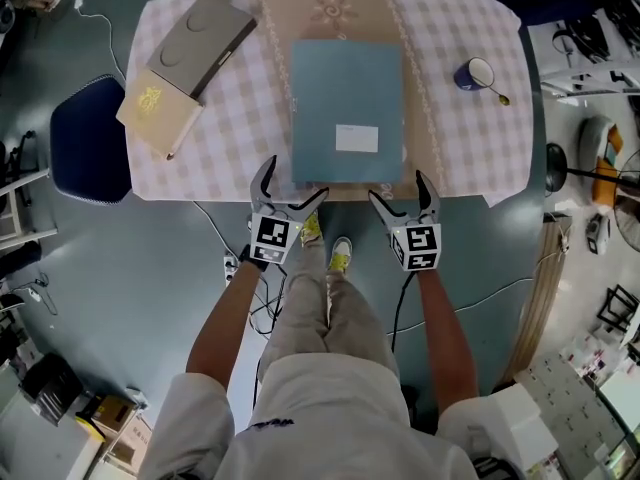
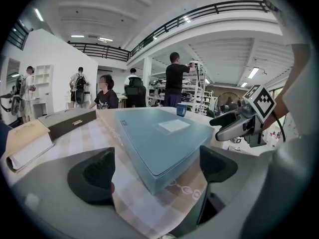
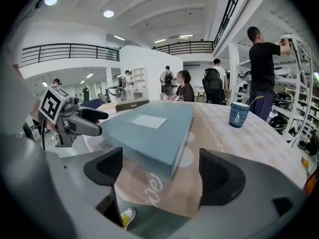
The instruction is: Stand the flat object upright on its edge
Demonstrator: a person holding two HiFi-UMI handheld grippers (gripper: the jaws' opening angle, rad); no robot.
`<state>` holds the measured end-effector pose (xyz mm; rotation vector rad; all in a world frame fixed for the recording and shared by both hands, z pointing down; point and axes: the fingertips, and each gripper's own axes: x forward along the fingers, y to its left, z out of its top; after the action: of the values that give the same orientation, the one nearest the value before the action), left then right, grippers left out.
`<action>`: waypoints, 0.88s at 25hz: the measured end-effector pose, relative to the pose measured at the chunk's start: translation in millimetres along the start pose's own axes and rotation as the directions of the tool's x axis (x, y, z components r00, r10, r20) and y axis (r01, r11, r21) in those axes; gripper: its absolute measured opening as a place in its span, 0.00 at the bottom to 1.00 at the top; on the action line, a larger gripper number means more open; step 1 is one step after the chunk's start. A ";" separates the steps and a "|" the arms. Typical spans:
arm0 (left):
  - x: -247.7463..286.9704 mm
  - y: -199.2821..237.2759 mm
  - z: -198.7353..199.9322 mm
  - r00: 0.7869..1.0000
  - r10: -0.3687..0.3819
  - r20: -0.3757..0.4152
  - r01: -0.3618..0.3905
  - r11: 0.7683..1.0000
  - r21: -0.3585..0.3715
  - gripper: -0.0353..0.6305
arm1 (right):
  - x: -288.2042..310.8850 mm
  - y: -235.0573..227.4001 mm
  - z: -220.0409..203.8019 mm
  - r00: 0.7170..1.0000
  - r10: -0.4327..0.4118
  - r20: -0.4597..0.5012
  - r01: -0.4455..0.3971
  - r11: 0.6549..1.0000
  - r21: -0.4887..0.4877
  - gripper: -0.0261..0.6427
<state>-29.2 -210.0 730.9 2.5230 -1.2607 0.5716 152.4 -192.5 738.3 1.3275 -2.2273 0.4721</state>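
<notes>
A flat blue-grey box (image 1: pixel 346 108) with a pale label lies face up on the checked tablecloth, its near edge close to the table's front rim. My left gripper (image 1: pixel 293 180) is open just before the box's near left corner (image 2: pixel 159 138), with that corner between the spread jaws and untouched. My right gripper (image 1: pixel 398 188) is open at the near right corner (image 3: pixel 149 133), its pads apart from the box. In the left gripper view the gripper (image 2: pixel 155 168) frames the corner, and so does the gripper (image 3: pixel 162 171) in the right gripper view.
A dark grey case (image 1: pixel 200 43) lies partly on a tan book (image 1: pixel 160 108) at the table's back left. A blue cup (image 1: pixel 473 73) with a spoon stands back right. A blue chair (image 1: pixel 90 138) is left of the table (image 1: pixel 480 148). People stand beyond.
</notes>
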 end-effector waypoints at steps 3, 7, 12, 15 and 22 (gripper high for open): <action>5.3 -1.6 -3.2 1.000 -0.010 -0.007 0.010 1.000 0.001 0.85 | 5.3 0.9 -2.7 1.000 0.008 -0.007 -0.008 1.000 -0.002 0.74; 11.3 -1.9 -8.1 1.000 -0.017 -0.019 0.017 1.000 0.001 0.83 | 11.0 1.5 -5.9 1.000 0.023 -0.014 -0.023 1.000 -0.001 0.71; 17.0 -3.1 -14.6 0.999 -0.031 -0.039 0.031 1.000 0.004 0.78 | 17.3 5.4 -7.1 0.999 0.048 -0.020 -0.048 0.999 -0.008 0.64; 18.1 -6.5 -15.2 0.998 -0.046 -0.045 0.047 0.999 0.013 0.75 | 20.3 7.8 -9.5 0.997 0.065 -0.034 -0.066 0.998 -0.012 0.56; 17.7 -11.4 -15.2 0.998 -0.053 -0.043 0.053 0.998 0.021 0.68 | 20.5 9.0 -10.3 0.997 0.071 -0.038 -0.072 0.997 -0.006 0.54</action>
<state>-13.8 -209.6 751.9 2.5396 -1.1753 0.6273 138.8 -197.5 758.2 1.2289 -2.2495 0.5104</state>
